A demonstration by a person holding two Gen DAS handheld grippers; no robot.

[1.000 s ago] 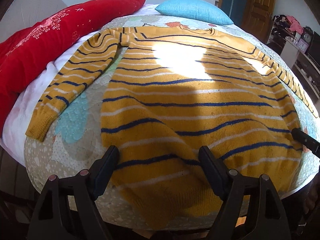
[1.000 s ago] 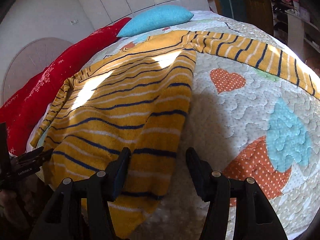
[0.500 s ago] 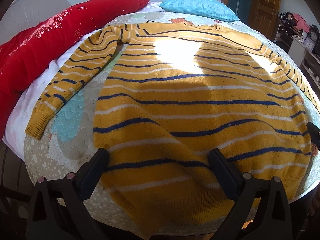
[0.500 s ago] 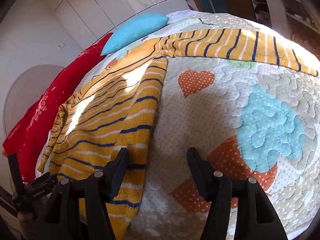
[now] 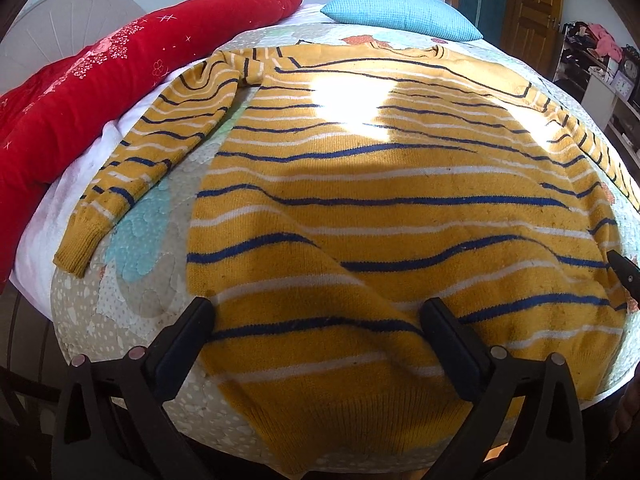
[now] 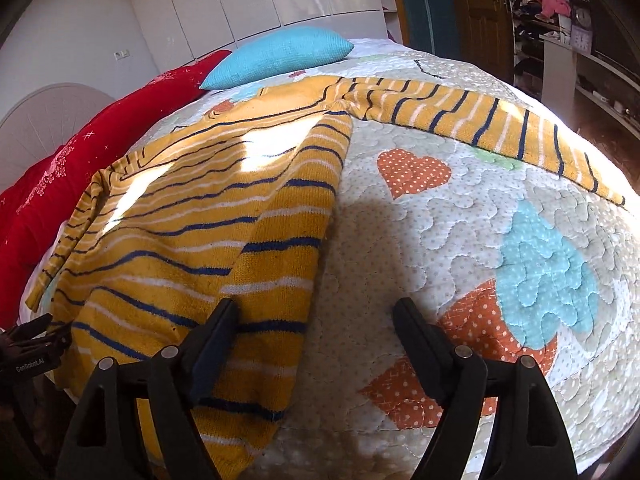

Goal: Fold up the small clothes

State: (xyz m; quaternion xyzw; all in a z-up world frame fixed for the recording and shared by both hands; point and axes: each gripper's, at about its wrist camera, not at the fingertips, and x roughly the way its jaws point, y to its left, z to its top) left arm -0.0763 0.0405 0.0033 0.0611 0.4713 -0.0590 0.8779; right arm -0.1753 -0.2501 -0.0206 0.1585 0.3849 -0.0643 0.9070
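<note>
A mustard knitted sweater [image 5: 384,216] with navy and white stripes lies spread flat on the bed [image 6: 460,240], collar toward the far pillows and ribbed hem hanging a little over the near edge. The left hand-held gripper [image 5: 316,344] hovers at that hem, its black fingers wide apart with the wrinkled knit between them, gripping nothing. The right hand-held gripper [image 6: 316,344] sits at the sweater's right side seam, fingers also spread: the left finger [image 6: 216,344] lies over the striped fabric, the other over bare quilt. Plenty of open quilt lies to the right of the sweater's body, a pale stitched cover with puffy orange and light blue hearts, crossed further back by the outstretched right sleeve [image 6: 480,128]. The left sleeve [image 5: 160,152] angles down toward the bed's left edge, its ribbed cuff near the white sheet [image 5: 44,216]. A red blanket [image 5: 80,92] with a white sparkle pattern bunches along that side, and a turquoise textured pillow [image 5: 400,14] rests beyond the collar. Bright sun falls across the upper chest.
</note>
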